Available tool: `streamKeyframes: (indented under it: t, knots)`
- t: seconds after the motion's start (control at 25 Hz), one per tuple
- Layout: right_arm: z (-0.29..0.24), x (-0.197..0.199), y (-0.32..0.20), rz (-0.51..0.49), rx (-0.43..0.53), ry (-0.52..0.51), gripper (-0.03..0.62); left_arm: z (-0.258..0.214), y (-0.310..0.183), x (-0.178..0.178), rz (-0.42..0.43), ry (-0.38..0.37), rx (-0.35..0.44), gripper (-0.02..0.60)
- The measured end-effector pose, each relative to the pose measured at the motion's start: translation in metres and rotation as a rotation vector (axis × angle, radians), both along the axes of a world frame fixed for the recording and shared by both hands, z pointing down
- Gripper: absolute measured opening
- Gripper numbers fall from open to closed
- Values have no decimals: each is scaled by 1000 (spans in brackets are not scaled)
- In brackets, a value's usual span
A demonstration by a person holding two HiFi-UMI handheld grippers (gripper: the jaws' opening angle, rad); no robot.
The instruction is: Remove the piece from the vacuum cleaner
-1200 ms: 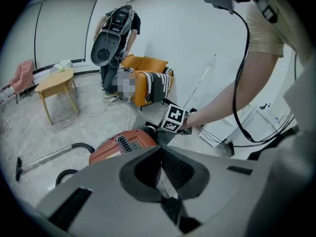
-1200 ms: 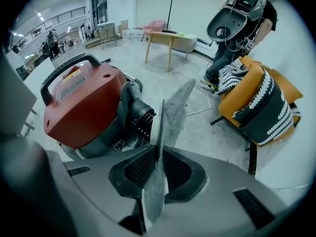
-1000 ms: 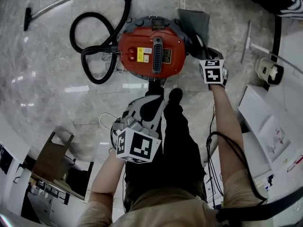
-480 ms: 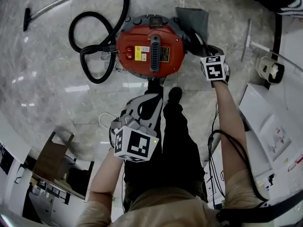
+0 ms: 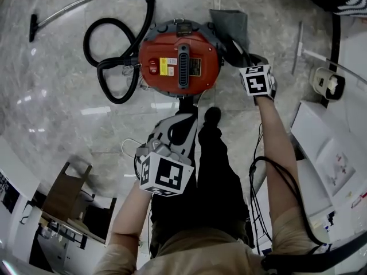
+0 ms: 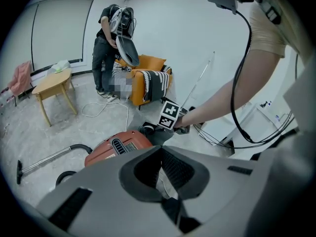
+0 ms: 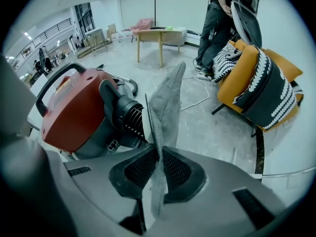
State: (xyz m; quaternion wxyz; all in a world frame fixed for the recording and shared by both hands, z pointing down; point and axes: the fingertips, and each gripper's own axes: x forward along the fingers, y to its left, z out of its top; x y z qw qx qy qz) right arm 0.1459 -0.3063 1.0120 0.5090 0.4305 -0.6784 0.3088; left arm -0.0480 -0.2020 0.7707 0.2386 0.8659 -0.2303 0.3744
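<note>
The red vacuum cleaner lies on the marble floor, its black hose looping to the left. A grey mesh filter piece sticks out at its right side, next to a black ribbed motor part. My right gripper is shut on the lower edge of this grey piece, right beside the red body. My left gripper hangs nearer me, pointing at the vacuum. Its jaws meet at the tips with nothing between them.
The hose's metal wand runs off to the far left. An orange armchair, a small wooden table and a standing person are beyond the vacuum. White furniture lines the right. A white cable lies on the floor.
My right gripper has drifted slightly farther away with the grey piece in it. The left gripper has barely moved.
</note>
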Motion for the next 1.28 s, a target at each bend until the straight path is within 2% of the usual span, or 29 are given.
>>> streamKeyframes:
  t: [0.52,1.04,1.28]
  knots:
    - [6,6,-8,-90,22,37,40,11,6,1,-25,-14,-23,3]
    - [7,14,-13,-114,-19,63,40,12,4,-7,-39,-17,-29,3]
    - [5,59,-9,-10,-30,169,29,18,8,-13,-49,-15,-45,3]
